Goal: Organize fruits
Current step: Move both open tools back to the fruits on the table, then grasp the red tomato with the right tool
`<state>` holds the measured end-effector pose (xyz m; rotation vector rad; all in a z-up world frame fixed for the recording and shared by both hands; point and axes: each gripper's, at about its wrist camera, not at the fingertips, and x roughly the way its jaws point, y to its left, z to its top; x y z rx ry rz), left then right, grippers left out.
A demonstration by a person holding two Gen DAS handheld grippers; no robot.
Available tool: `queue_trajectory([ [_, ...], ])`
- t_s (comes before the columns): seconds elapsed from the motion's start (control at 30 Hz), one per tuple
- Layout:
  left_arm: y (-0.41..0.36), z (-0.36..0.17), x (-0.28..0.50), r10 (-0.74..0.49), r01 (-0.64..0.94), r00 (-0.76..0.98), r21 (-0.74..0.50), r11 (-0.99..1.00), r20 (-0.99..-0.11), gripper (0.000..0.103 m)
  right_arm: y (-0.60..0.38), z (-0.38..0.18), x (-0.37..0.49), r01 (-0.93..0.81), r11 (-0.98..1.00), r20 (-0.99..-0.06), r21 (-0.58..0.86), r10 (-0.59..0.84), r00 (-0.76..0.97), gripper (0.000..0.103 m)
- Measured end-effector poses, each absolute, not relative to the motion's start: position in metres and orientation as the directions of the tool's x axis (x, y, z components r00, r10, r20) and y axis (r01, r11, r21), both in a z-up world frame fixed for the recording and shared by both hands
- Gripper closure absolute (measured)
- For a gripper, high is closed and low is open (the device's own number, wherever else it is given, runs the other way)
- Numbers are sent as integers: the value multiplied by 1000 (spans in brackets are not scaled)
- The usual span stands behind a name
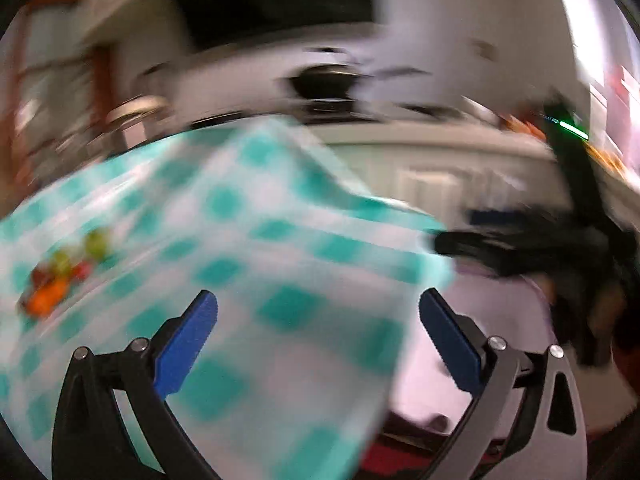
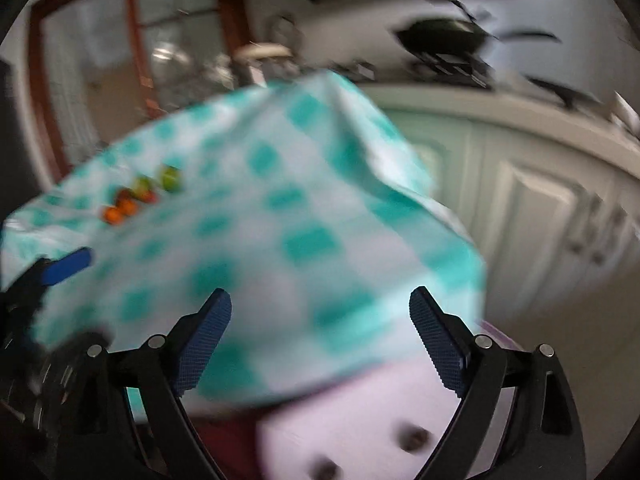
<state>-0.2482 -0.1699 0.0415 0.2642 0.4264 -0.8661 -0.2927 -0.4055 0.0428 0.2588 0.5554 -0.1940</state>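
A small pile of fruits, orange, red and green, lies on a table with a teal-and-white checked cloth; both views are blurred by motion. The same fruits show far left in the right wrist view, on the cloth. My left gripper is open and empty above the cloth near the table's front corner. My right gripper is open and empty over the same corner. The left gripper's blue fingertip shows at the left edge of the right wrist view. The right gripper appears as a dark blur at the right of the left wrist view.
A pale pink surface sits below the table corner. White cabinet doors and a counter with a black pan stand behind on the right. A wood-framed glass door is at the back left.
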Motion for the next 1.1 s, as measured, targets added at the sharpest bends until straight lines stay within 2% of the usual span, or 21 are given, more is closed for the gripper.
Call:
queue_trajectory([
  [0.1,-131,59,-190,-584,653,650,-36,757,-487,2,-362,46,-265,149,963,-514,225,-13,858,15],
  [0.2,-88,56,-134,-485,522,709,-80,849,-513,2,-318,48,-222,75,977,-563,200,52,825,15],
  [0.37,-39,45,-59,-257,282,789,-43,959,-559,2,-245,38,-158,-14,998,-602,55,45,797,15],
  [0.43,-18,42,-24,-194,174,791,-90,981,-581,2,-229,30,-132,-41,998,-637,42,58,768,15],
  [0.6,32,34,42,-130,4,778,-202,979,-614,2,-208,16,-43,-82,993,-709,80,114,696,15],
  [0.73,55,20,69,-154,-27,755,-266,964,-638,2,-198,11,20,-101,988,-738,119,156,657,15],
  [0.83,67,16,70,-231,2,735,-338,941,-638,2,-188,8,56,-139,986,-750,92,160,642,16],
  [1.1,61,15,72,-281,72,713,-332,941,-642,2,-163,-4,134,-200,979,-782,46,160,603,30],
])
